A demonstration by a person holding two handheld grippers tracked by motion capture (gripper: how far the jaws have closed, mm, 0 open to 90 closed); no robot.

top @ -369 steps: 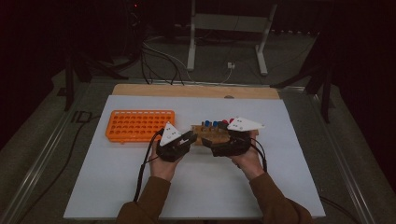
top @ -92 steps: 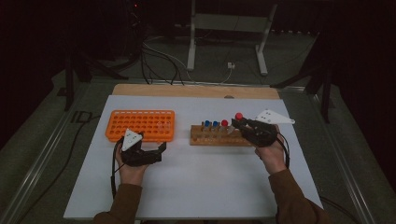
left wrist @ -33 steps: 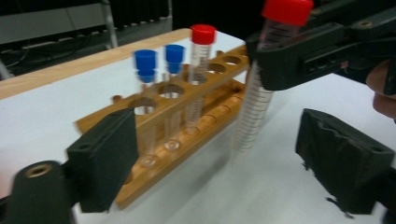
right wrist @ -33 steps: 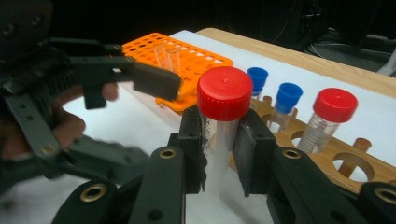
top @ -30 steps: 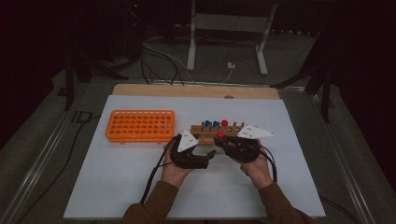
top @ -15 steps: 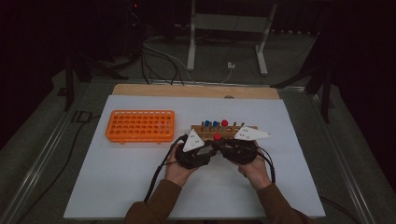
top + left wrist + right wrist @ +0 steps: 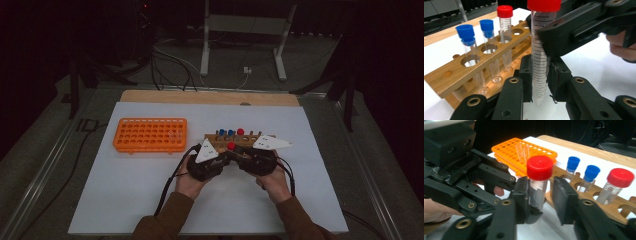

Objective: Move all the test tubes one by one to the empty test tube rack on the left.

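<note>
Red-capped and clear, the tube (image 7: 539, 57) stands upright between our two grippers, just in front of the wooden rack (image 7: 235, 140) on the white counter (image 7: 125, 195).

In the left gripper view, our left gripper (image 7: 539, 83) has just closed: its pads press on the lower part of the tube from both sides, so it grips the tube near the tapered tip. Above it the right gripper's jaws reach in from the right and cross the tube's upper part.

In the right gripper view, our right gripper (image 7: 540, 195) has just been opening. The tube is between its jaws; the left pad lies against the tube, while a gap shows between the tube and the right pad. So it is open, loose around the tube below the cap.

From the high view, both hands meet at mid-counter, the tube's cap between them. The rack behind holds two blue-capped tubes (image 7: 226, 133) and one red-capped (image 7: 240, 132). The orange tray (image 7: 150, 135) lies well to the left.
</note>
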